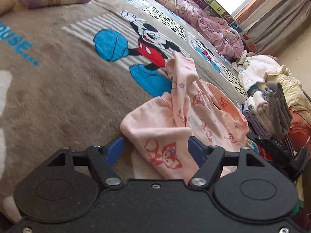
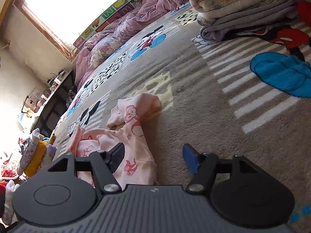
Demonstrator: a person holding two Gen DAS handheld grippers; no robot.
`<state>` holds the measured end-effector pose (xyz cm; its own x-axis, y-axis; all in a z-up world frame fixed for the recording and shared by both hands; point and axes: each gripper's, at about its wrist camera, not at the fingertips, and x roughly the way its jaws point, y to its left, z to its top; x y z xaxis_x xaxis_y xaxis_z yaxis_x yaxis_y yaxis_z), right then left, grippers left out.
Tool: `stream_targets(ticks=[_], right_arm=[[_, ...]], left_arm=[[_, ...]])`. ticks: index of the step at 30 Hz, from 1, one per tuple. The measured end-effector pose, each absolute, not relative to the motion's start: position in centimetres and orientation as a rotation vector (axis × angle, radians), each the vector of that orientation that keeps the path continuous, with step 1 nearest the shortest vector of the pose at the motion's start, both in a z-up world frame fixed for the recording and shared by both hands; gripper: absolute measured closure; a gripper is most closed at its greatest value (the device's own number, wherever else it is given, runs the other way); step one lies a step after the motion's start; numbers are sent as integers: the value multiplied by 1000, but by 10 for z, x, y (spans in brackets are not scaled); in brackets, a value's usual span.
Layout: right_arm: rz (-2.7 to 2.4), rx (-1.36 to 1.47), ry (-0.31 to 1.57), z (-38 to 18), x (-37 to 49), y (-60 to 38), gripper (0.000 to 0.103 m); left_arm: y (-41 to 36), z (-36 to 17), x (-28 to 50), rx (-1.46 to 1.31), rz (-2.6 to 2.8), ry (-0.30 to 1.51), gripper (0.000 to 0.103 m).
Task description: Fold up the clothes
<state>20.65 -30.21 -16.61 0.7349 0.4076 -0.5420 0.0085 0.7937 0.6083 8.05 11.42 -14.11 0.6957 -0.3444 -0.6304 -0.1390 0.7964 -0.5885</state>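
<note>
My left gripper point(image 1: 156, 148) is hanging w/ jaws apart, pink garment point(image 1: 180, 116) lying loose btwn them on the blanket point(image 1: 58, 97). Right gripper point(image 2: 153, 157) is gaping too, gripping nothing, cloth just beside its left finger.

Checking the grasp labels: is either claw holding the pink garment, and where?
Neither. Both the left claw and right claw are open; the garment lies loose.

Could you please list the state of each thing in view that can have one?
Pink garment: crumpled, unfolded, on the blanket.
Left tool: open, garment between its fingers, not pinched.
Right tool: open, garment by one finger.
Grey clothes: folded, stacked.
Quilt: rumpled.
</note>
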Motion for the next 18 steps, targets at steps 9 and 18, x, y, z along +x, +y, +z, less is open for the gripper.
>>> stream_targets(ticks=[9,18], right_arm=[[277,589,781,-181,236,-282,93],[191,791,682,-185,138,-318,100]], left_arm=[[50,-153,95,-555,-242,792,99],[91,-102,115,-512,-214,601,99]])
